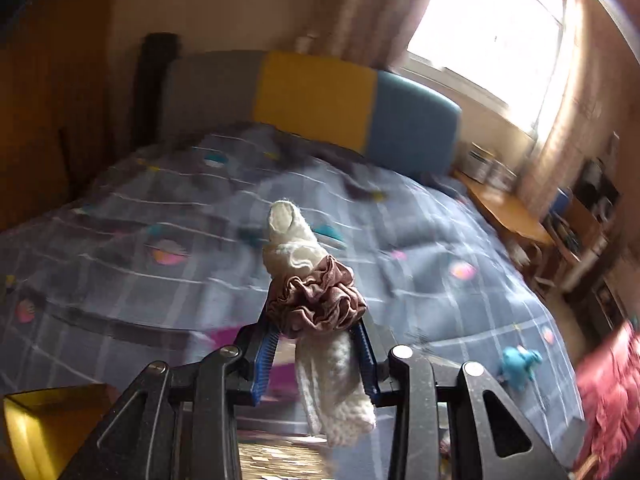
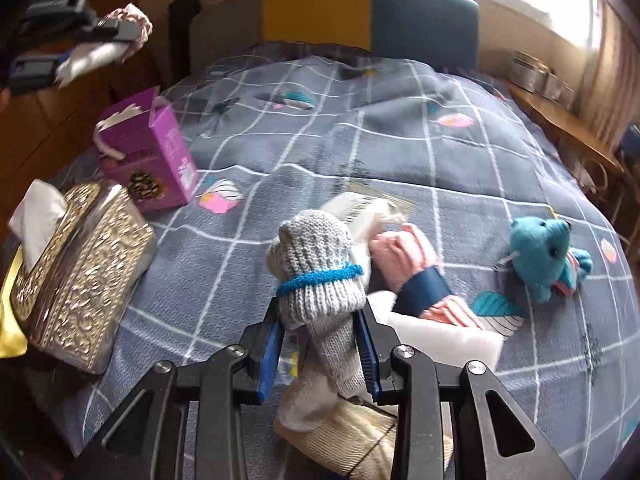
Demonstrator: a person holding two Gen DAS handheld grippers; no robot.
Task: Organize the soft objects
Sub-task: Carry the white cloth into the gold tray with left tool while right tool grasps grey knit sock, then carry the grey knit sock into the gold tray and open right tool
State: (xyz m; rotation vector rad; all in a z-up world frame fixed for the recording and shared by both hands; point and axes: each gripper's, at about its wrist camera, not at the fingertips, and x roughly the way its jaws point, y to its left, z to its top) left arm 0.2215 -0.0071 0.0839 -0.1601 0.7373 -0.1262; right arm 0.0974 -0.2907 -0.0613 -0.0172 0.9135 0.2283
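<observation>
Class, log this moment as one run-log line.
left gripper: holds white sock | right gripper: holds grey sock | pink sock: on bed

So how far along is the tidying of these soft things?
Midway, I'd guess. The left gripper holds a white sock bound by a brown scrunchie; the right gripper holds a banded grey sock. A pink bundle and teal plush lie loose on the bed.

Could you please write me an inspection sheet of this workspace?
Surface: bed, grey checked quilt.
Job's things: white sock with brown scrunchie; grey sock with blue band; pink sock; teal plush.
Clutter: purple box, tissue box.
Grippers: left gripper shut on white sock; right gripper shut on grey sock.
Cables: nothing seen.
Surroundings: headboard, window, side table.
</observation>
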